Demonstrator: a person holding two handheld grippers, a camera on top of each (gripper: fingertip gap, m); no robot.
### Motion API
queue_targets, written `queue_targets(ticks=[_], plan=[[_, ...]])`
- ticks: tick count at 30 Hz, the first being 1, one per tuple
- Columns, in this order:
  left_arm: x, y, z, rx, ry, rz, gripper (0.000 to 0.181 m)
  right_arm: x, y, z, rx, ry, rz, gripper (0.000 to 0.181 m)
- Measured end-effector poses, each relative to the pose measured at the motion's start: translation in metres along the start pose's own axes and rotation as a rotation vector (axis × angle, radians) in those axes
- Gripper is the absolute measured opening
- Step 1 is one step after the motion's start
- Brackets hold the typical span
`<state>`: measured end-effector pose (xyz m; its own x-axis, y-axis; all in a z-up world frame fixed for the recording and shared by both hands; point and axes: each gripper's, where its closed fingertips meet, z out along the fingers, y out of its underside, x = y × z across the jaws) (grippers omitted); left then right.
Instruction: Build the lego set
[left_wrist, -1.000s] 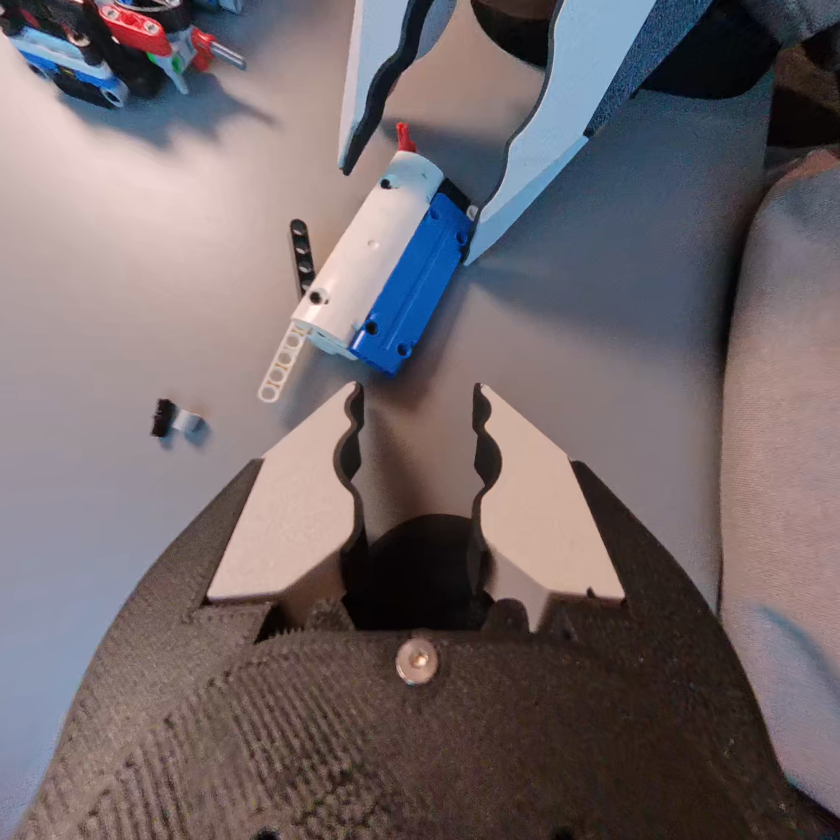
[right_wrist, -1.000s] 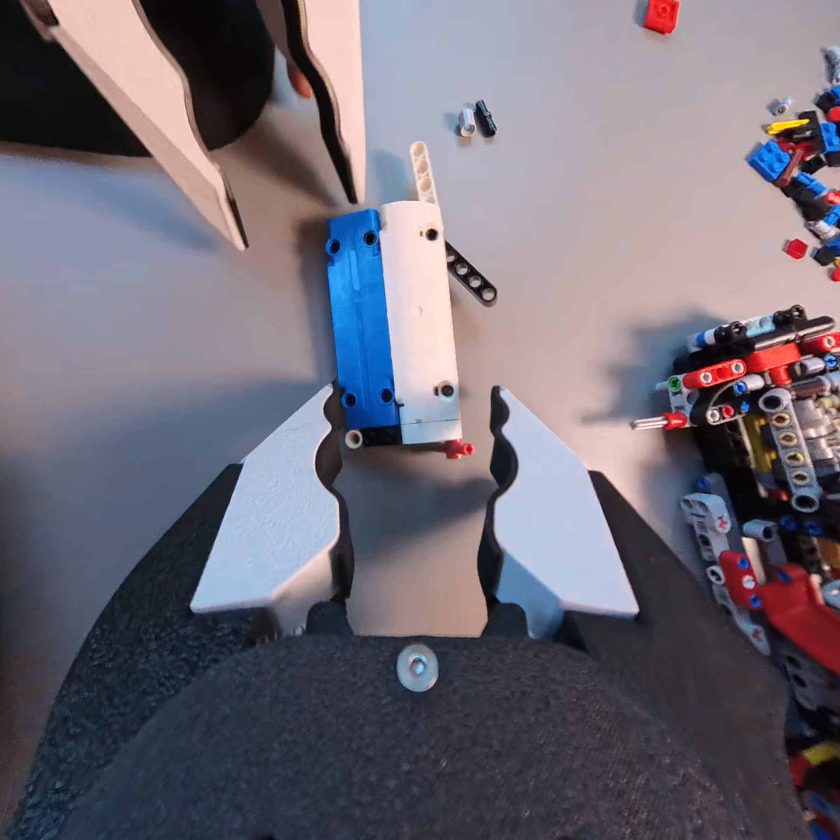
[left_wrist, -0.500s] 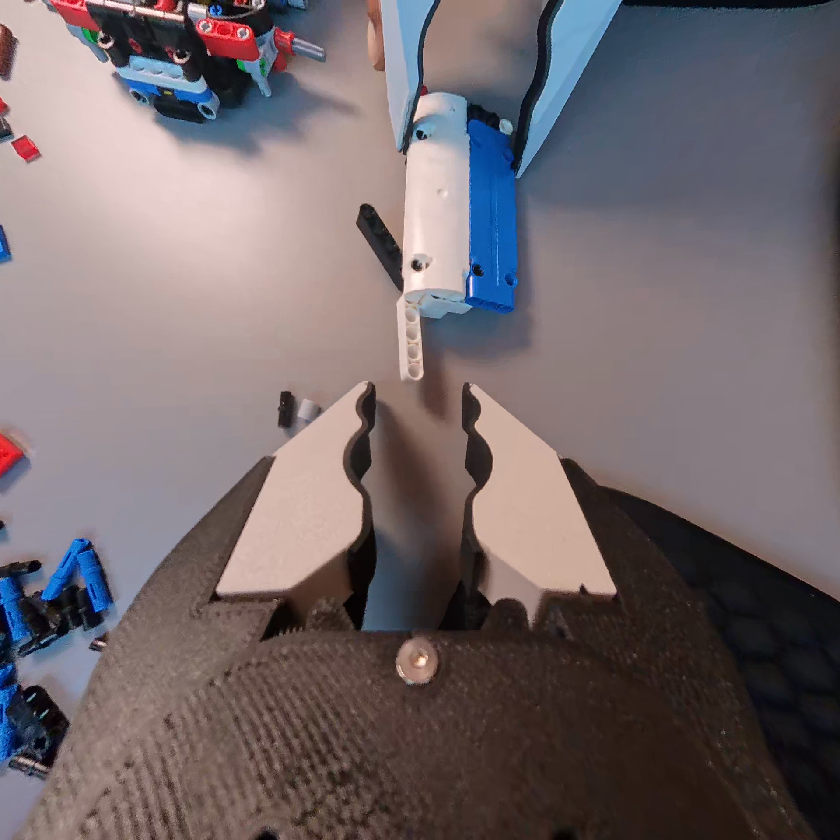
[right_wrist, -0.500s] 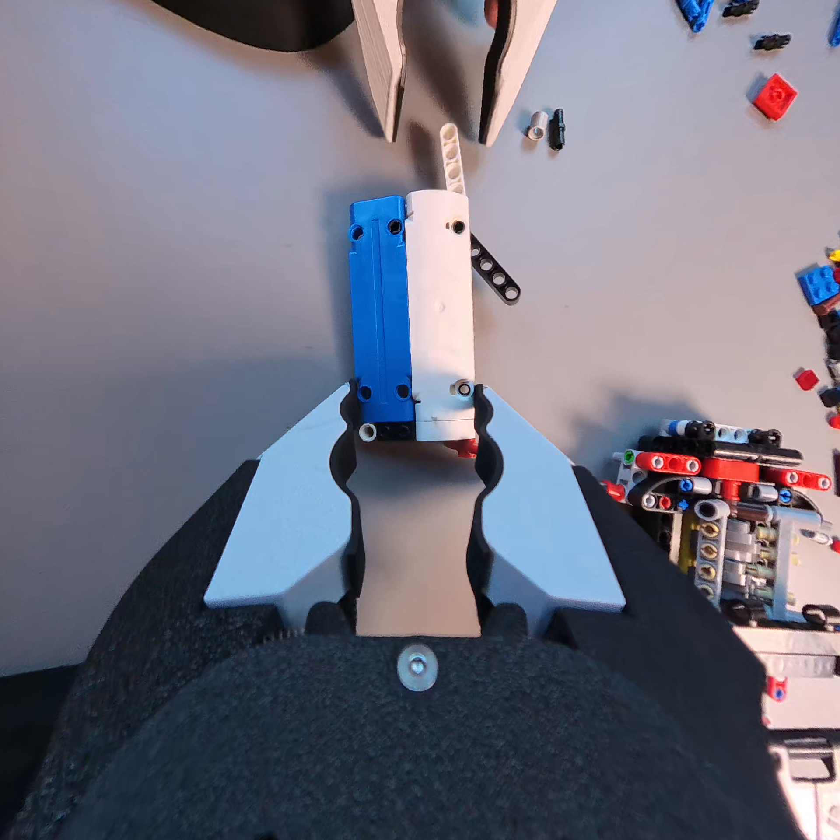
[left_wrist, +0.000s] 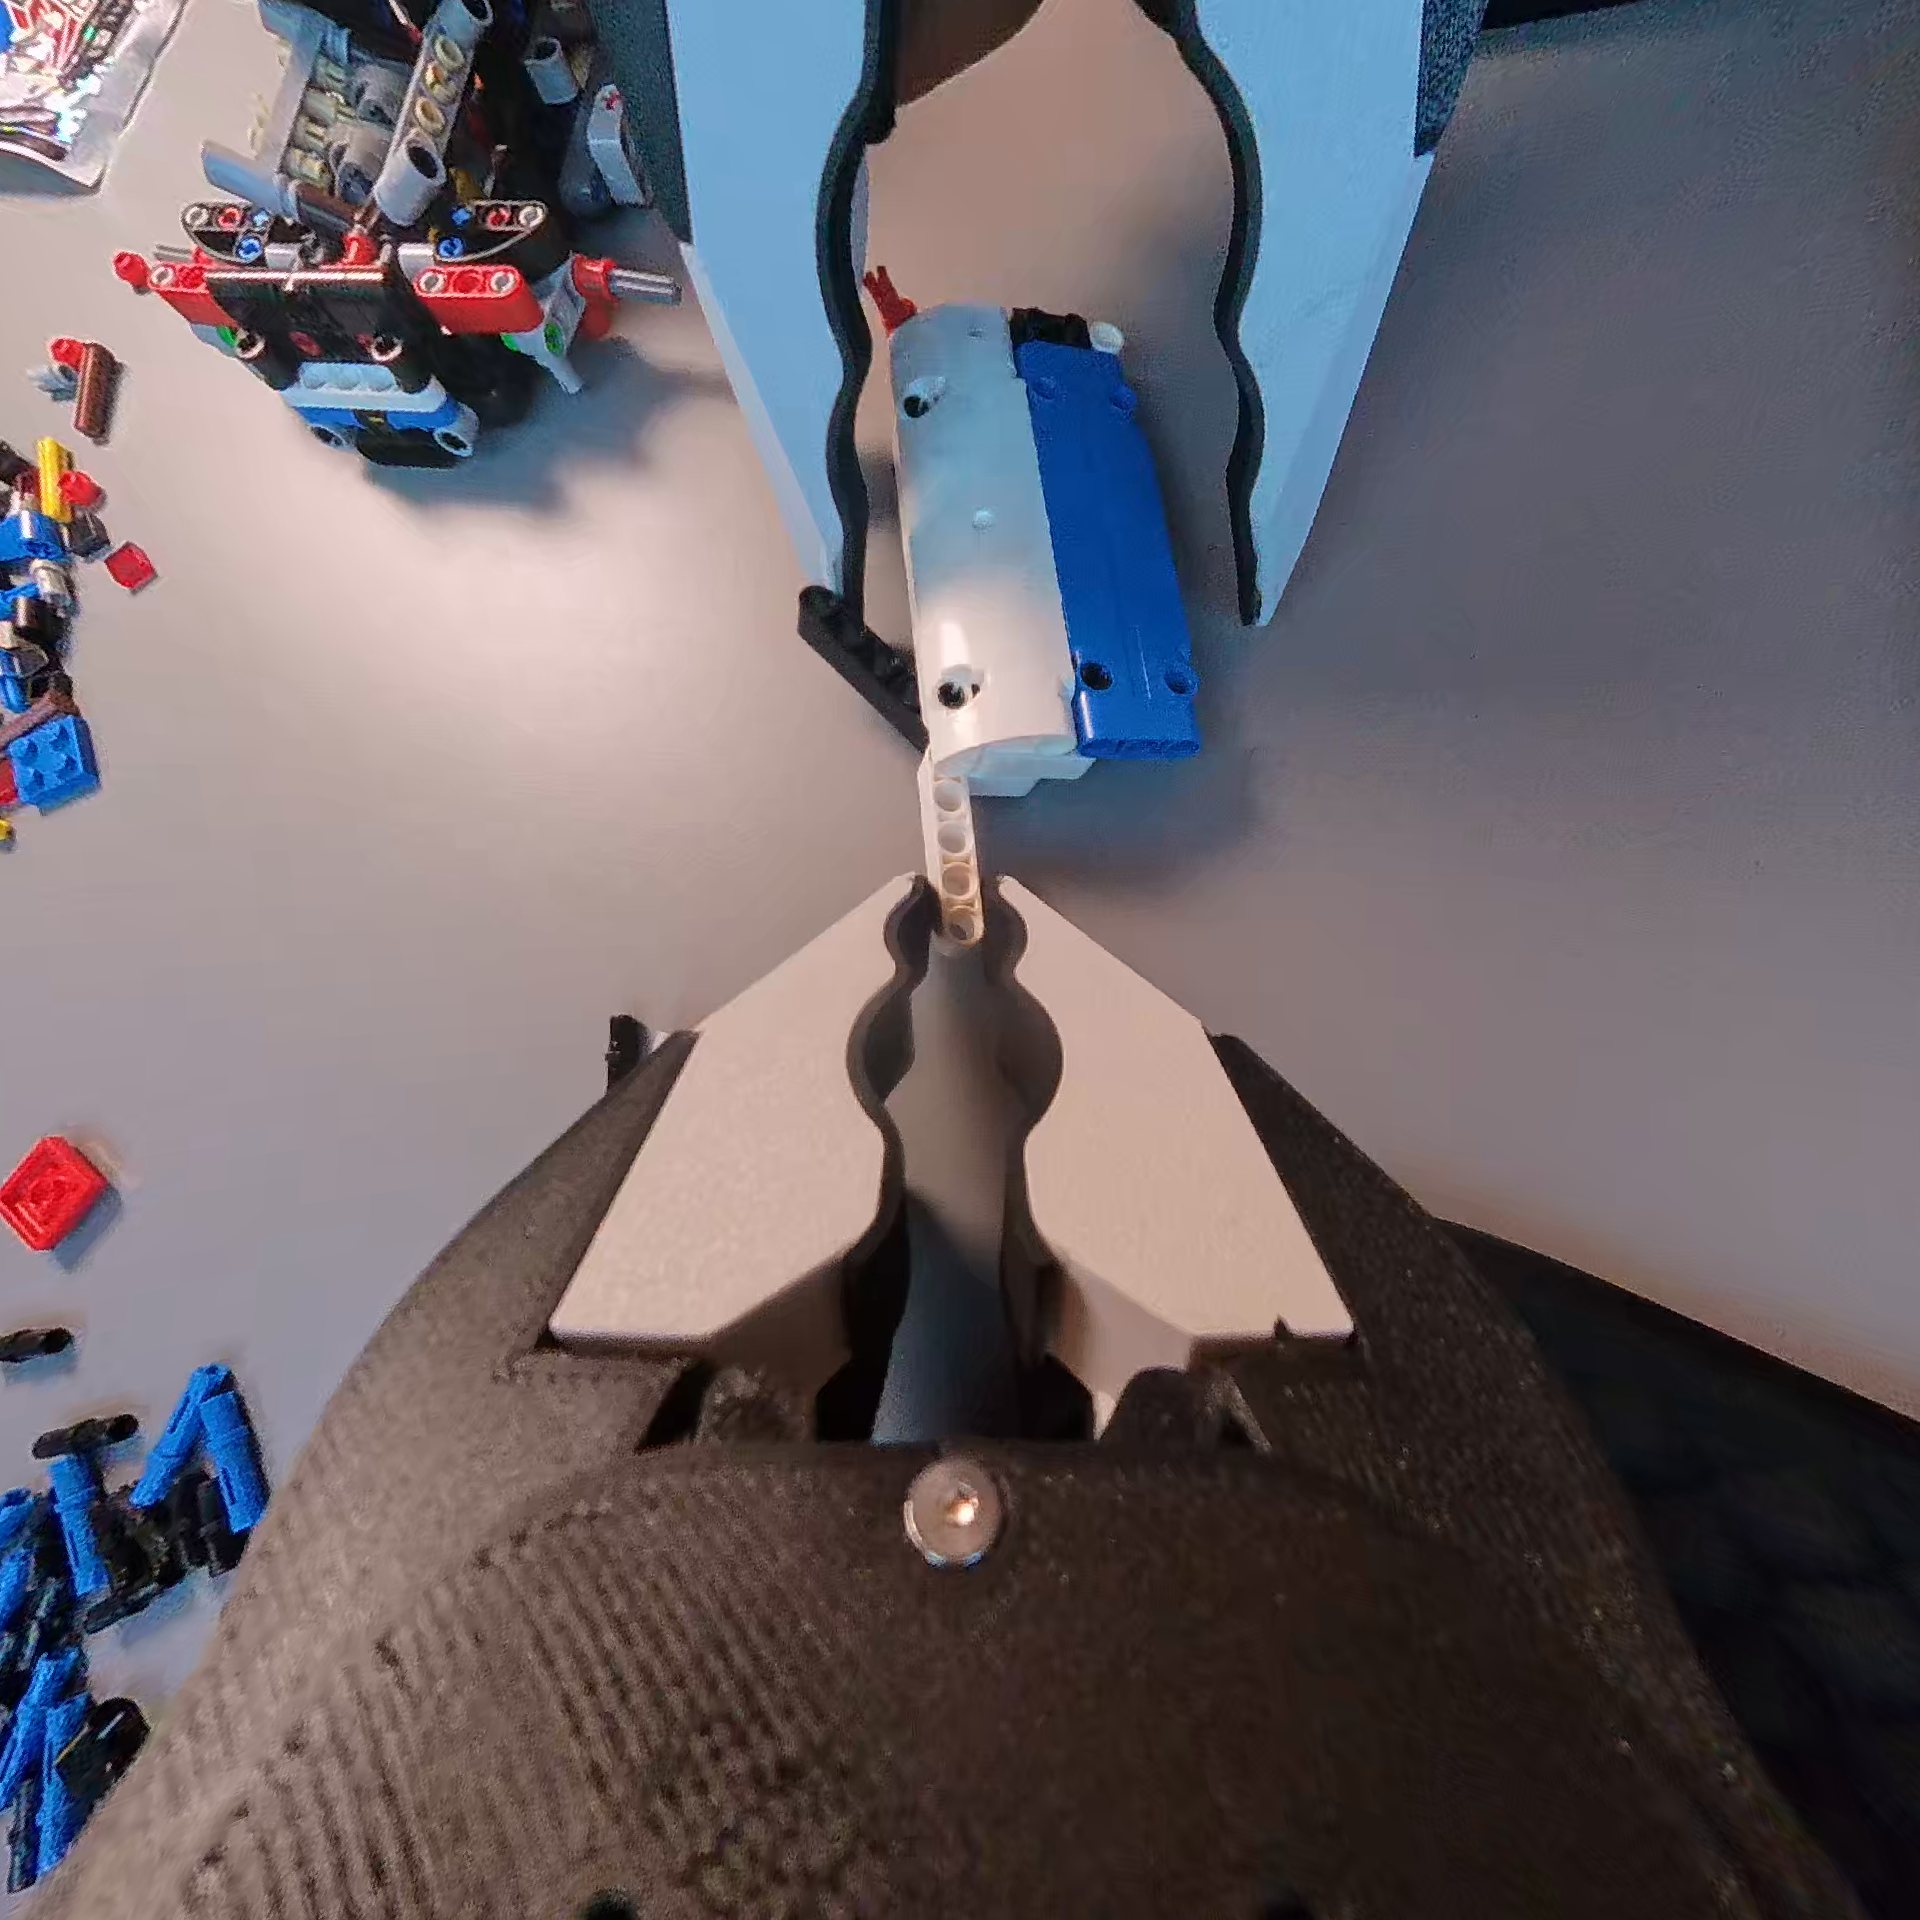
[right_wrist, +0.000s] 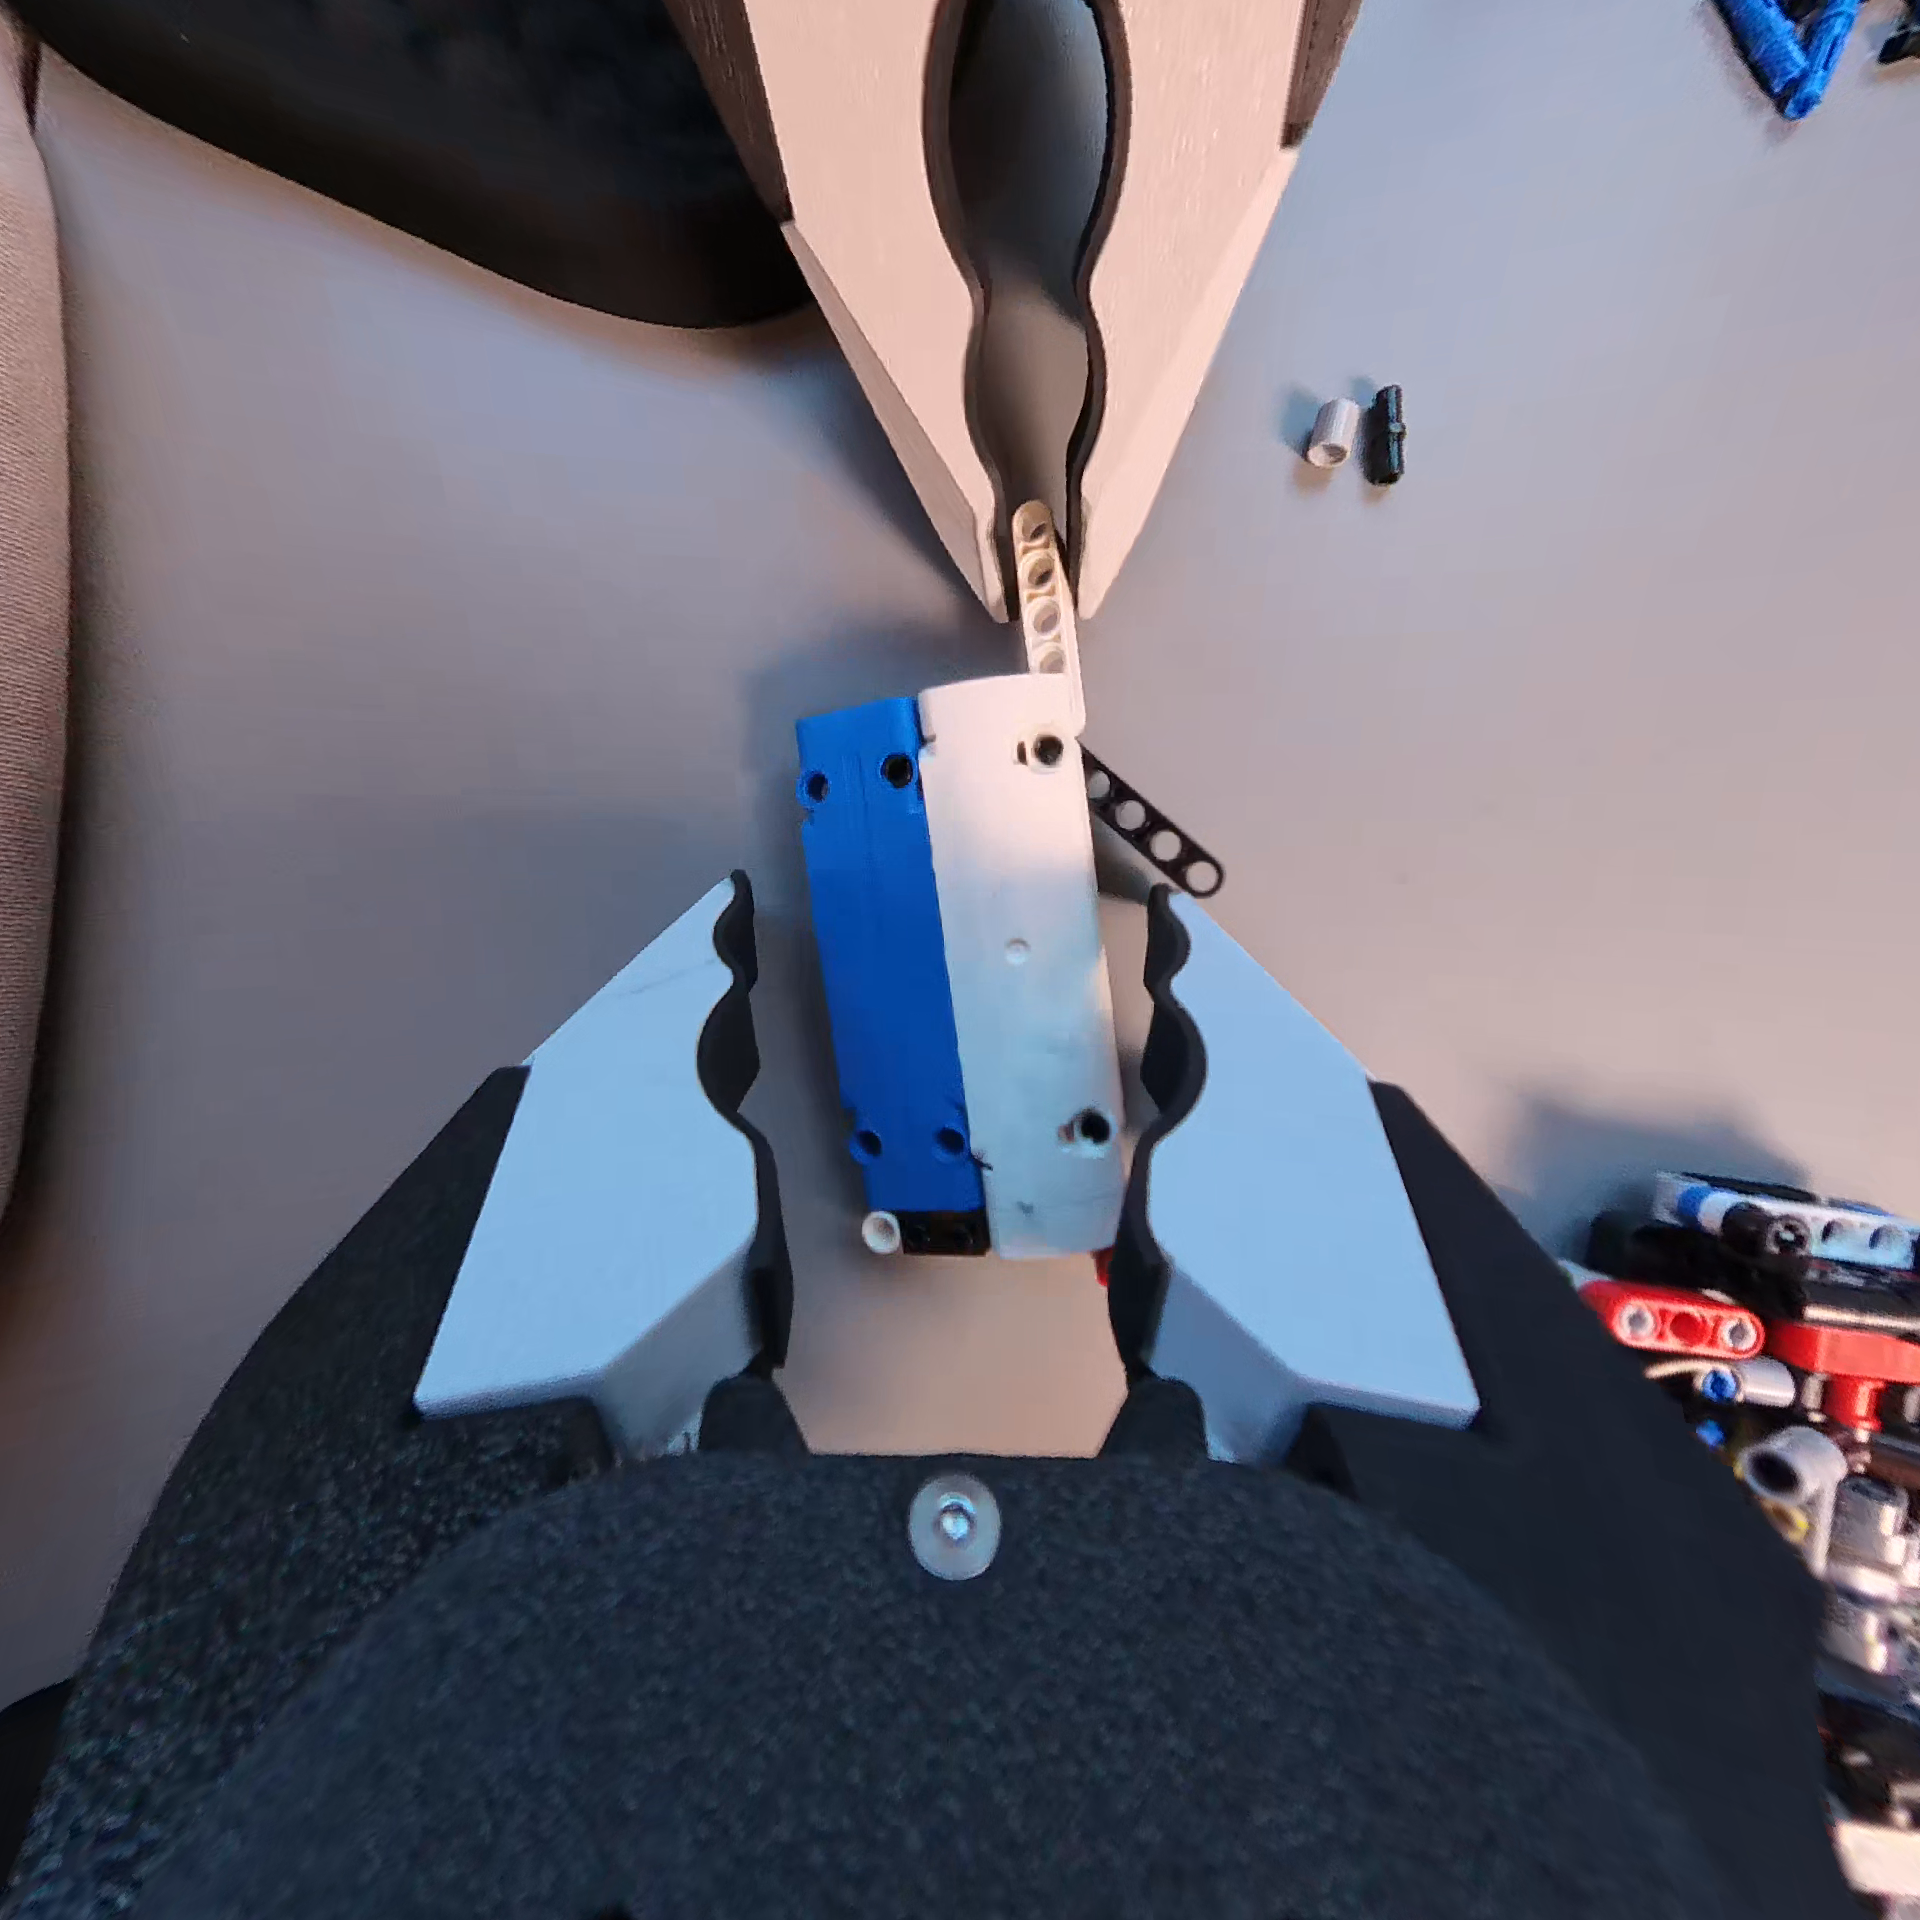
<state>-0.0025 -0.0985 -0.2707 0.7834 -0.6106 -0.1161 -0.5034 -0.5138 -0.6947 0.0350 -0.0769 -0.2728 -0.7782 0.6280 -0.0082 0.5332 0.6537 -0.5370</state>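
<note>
A white-and-blue block assembly lies on the grey table, with a red pin at its far end. It also shows in the right wrist view. A thin white beam sticks out of its near end. My left gripper is shut on the tip of that white beam. My right gripper is open and straddles the assembly. Its right pad touches the white side and its left pad stands clear of the blue side. A black beam pokes out from under the assembly.
A partly built red, black and blue model stands at the far left, and it also shows in the right wrist view. Loose blue and red pieces and a red plate lie left. A grey bush and black pin lie nearby. Some 5 cm of space lies between my two pairs of fingers. The grey bush is about 6 cm from my left fingertips.
My left gripper has moved up to the white beam and shut on its tip. My right gripper has slid forward along the assembly with its jaws wider apart.
</note>
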Motion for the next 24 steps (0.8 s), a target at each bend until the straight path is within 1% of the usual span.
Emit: queue_targets(ticks=[2,4,8,11,17,21,24], plan=[[-0.001,0.000,0.000,0.001,-0.004,0.003,0.007,-0.002,-0.003,0.002,0.005,-0.015,-0.012,0.071],[-0.003,0.000,0.000,-0.001,-0.011,0.002,0.007,0.001,-0.003,0.003,-0.014,0.002,-0.023,0.071],[-0.006,0.002,-0.001,0.009,-0.019,0.017,0.007,0.003,-0.008,0.003,0.016,0.012,-0.028,0.071],[-0.008,0.001,0.000,0.006,-0.016,0.018,0.007,0.003,-0.010,0.005,0.001,0.030,-0.054,0.072],[-0.011,0.002,-0.001,0.014,-0.027,0.041,0.007,0.004,-0.012,0.007,0.013,0.041,-0.056,0.068],[-0.014,0.002,-0.001,0.030,-0.063,0.097,0.007,0.005,-0.013,0.006,0.033,0.083,-0.066,0.067],[-0.020,0.001,-0.003,0.066,-0.145,0.199,0.006,0.006,-0.017,0.000,0.062,0.155,-0.104,0.068]])
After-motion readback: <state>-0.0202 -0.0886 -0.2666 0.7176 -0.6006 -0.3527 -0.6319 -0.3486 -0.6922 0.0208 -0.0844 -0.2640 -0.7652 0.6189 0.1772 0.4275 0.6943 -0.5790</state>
